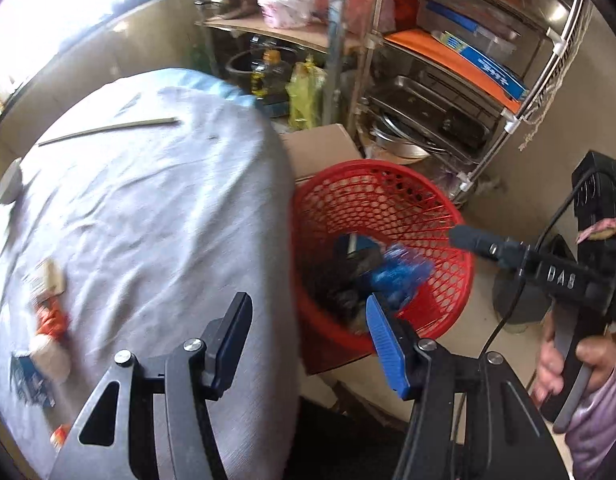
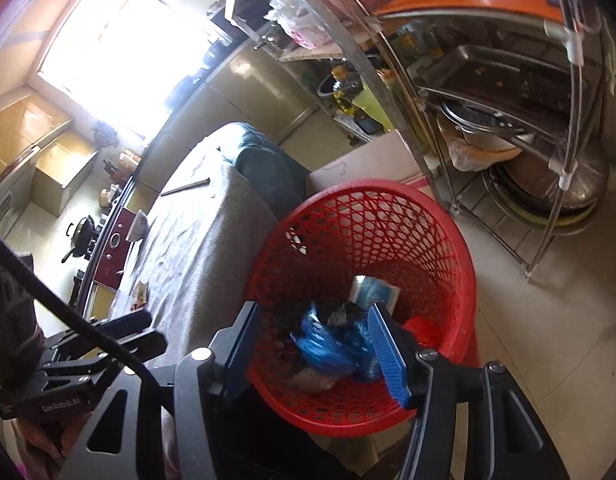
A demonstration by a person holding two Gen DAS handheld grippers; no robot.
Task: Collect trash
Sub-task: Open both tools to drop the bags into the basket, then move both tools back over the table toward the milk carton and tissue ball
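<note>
Blue plastic bag (image 2: 332,344) lies in the red basket (image 2: 440,236), on top of dark scraps, with a pale carton (image 2: 374,290) behind it and a red scrap (image 2: 422,328) to its right. In the left wrist view the same bag (image 1: 400,276) is blurred, low in the basket (image 1: 448,208).

My right gripper (image 2: 314,346) hangs over the basket mouth, jaws wide apart, nothing between them. My left gripper (image 1: 308,344) is also spread wide and holds nothing; one finger sits above the table, the other above the basket rim.

More trash is still on the grey tablecloth (image 1: 155,208): a small packet (image 1: 47,276), an orange wrapper (image 1: 51,322), a white wad (image 1: 49,356) and a blue wrapper (image 1: 29,384), all near the left edge. A long thin stick (image 1: 107,130) lies at the far side.

Basket stands on the floor just beside the table, a cardboard box (image 1: 316,148) behind it, a metal rack (image 1: 448,92) of trays and pans beyond.

Only the left view shows the table trash clearly and my right hand (image 1: 564,364) on its grip. Only the right view shows the stove (image 2: 109,248) and window (image 2: 119,36).
</note>
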